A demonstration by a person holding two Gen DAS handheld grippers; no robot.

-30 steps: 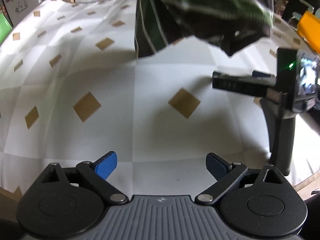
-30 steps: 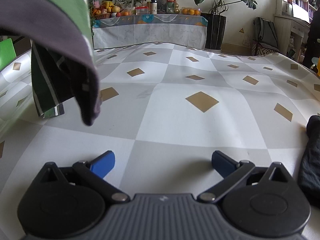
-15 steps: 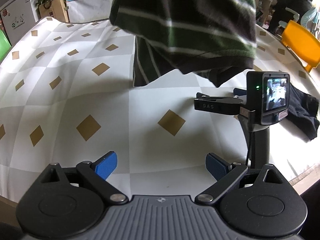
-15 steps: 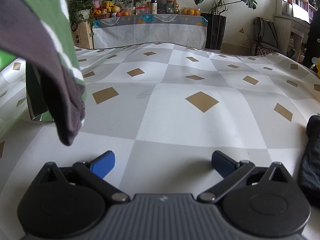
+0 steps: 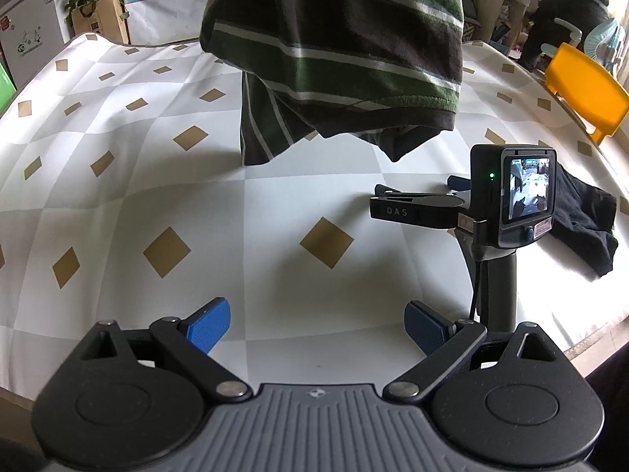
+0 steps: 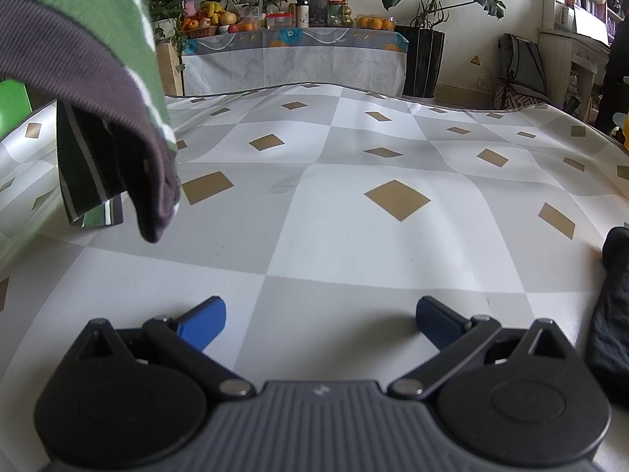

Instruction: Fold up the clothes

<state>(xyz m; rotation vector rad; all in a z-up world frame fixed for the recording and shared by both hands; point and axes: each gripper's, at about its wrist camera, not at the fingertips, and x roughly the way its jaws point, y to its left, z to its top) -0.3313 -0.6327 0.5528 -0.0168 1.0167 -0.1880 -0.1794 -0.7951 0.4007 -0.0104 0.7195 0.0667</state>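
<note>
Over the table, left view: the left gripper (image 5: 316,324) had its blue fingers spread apart, holding nothing
Shirt: a green striped shirt (image 5: 338,39) hung above the checked table (image 5: 118,204), its lowest corner near the cloth
Beside it: the right gripper (image 5: 409,209) and a black garment (image 5: 582,220) lay to the right
Right view: fingers (image 6: 204,322) apart, empty; shirt at upper left

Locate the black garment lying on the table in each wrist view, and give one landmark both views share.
Left wrist view: the black garment lies at right, beyond the right tongs' camera screen.
Right wrist view: the same garment is cut off by the right edge, low.
Shared landmark: the hanging green-striped shirt, top centre versus top left.
</note>
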